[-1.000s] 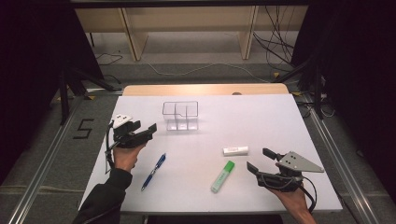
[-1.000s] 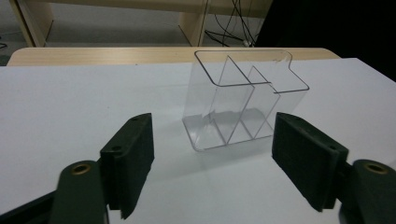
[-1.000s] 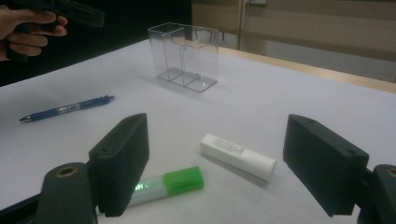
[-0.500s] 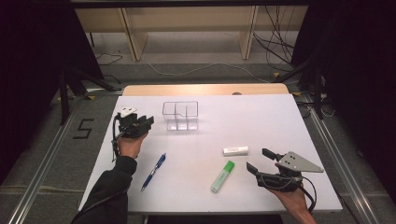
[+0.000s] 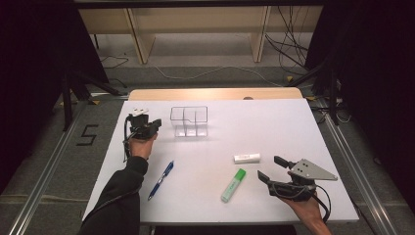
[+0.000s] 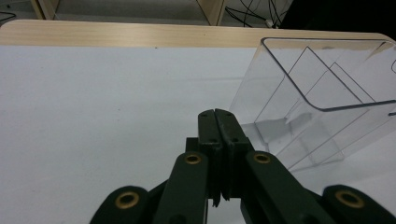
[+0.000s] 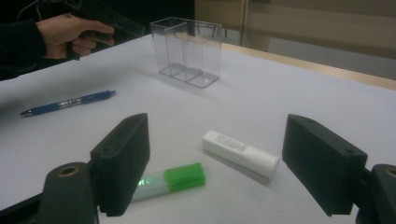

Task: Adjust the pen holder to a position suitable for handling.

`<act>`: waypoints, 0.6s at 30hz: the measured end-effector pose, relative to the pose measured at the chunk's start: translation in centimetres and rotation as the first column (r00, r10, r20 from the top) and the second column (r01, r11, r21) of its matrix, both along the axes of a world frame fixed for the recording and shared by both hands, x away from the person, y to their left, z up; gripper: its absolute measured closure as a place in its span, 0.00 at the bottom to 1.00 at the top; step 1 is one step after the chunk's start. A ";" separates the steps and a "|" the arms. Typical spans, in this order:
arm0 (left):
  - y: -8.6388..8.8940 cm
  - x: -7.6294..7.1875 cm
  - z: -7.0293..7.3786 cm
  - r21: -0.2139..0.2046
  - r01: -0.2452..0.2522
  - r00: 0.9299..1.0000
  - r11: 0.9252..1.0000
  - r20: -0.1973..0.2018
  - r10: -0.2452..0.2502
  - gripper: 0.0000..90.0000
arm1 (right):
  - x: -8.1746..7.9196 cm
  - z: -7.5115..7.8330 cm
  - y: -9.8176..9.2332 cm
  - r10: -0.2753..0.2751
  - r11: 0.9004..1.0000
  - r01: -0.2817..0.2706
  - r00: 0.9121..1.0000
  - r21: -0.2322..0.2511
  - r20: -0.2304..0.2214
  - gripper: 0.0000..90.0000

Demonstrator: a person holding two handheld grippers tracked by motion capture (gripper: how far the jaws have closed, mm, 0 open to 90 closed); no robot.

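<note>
L tool (image 5: 147,125) jaws just closed together, nothing btwn, just left of clear organizer (image 5: 189,121) at bench (image 5: 274,122) rear. R tool (image 5: 276,169) jaws wide apart, empty, near green highlighter (image 5: 233,185) & white tube (image 5: 246,157).

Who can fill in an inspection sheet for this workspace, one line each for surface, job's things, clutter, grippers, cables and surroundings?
Surface: white tabletop, wooden far edge.
Job's things: clear plastic compartment organiser, upright, empty.
Clutter: blue ballpoint pen, green highlighter marker, white tube-shaped stick, all lying flat and apart.
Grippers: left gripper fingers just closed, nothing between them, beside the organiser; right gripper open, empty.
Cables: black cables on floor.
Surroundings: wooden shelf legs, dark curtains.
</note>
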State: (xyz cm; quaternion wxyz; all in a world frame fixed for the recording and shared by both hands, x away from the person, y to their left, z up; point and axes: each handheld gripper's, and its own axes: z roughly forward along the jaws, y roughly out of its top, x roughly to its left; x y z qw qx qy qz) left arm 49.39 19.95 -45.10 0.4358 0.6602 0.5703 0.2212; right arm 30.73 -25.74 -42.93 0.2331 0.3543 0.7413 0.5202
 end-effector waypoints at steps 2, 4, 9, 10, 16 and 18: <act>-0.4 0.6 -0.2 -0.002 0.008 1.000 1.000 -0.004 -0.008 0.99 | 0.0 0.0 0.0 0.000 1.000 0.000 1.000 0.002 0.000 0.27; -0.5 0.7 -0.2 0.003 0.013 1.000 1.000 -0.011 -0.013 0.99 | 0.0 0.0 0.0 0.001 1.000 -0.001 1.000 0.001 0.000 0.27; -1.1 1.4 -0.5 0.005 0.028 0.999 1.000 -0.027 -0.028 0.99 | 0.1 -0.1 0.0 0.004 1.000 -0.004 1.000 0.001 0.001 0.27; -1.2 1.5 -0.6 -0.002 0.029 0.999 1.000 -0.029 -0.029 0.99 | 0.1 -0.1 0.0 0.004 1.000 -0.004 1.000 0.001 0.001 0.27; -1.4 1.9 -0.3 -0.023 0.040 0.998 0.999 -0.046 -0.041 0.99 | 0.1 -0.2 0.1 0.007 1.000 -0.007 1.000 -0.006 -0.004 0.27; -1.7 2.1 -0.1 -0.028 0.050 0.997 0.998 -0.057 -0.051 0.99 | 0.1 -0.2 0.1 0.006 1.000 -0.006 1.000 -0.010 -0.008 0.27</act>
